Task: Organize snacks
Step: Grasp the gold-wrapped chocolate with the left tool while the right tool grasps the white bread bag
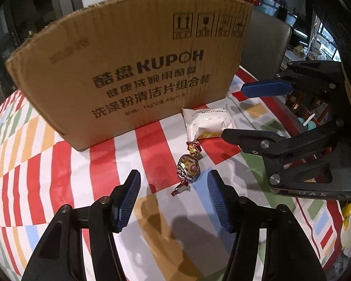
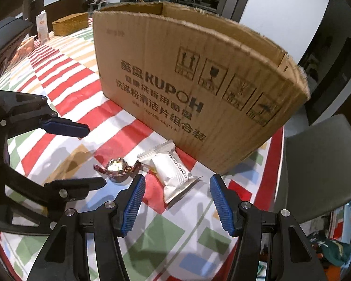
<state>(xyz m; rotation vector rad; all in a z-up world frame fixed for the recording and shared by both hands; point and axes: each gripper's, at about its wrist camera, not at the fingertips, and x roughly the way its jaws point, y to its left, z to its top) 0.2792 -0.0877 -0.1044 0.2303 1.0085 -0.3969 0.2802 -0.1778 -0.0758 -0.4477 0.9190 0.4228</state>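
A foil-wrapped candy [image 1: 188, 167] [image 2: 115, 167] lies on the striped tablecloth [image 1: 58, 164], just ahead of and between the fingertips of my left gripper [image 1: 173, 178], which stands open without touching it. Beside it lies a white snack packet [image 2: 173, 173] [image 1: 208, 121], set between the blue pads of my open right gripper [image 2: 177, 179]; the pads are clear of it on both sides. Each gripper shows in the other's view: the right gripper [image 1: 234, 111] at the right, the left gripper [image 2: 96, 155] at the left. Behind both snacks stands an open cardboard box [image 1: 128, 70] [image 2: 199, 93].
A grey chair [image 2: 316, 164] stands at the table's right edge, close to the box corner. A wicker basket [image 2: 70, 24] and a white carton [image 2: 42, 27] sit at the table's far end. Striped cloth stretches left of the candy.
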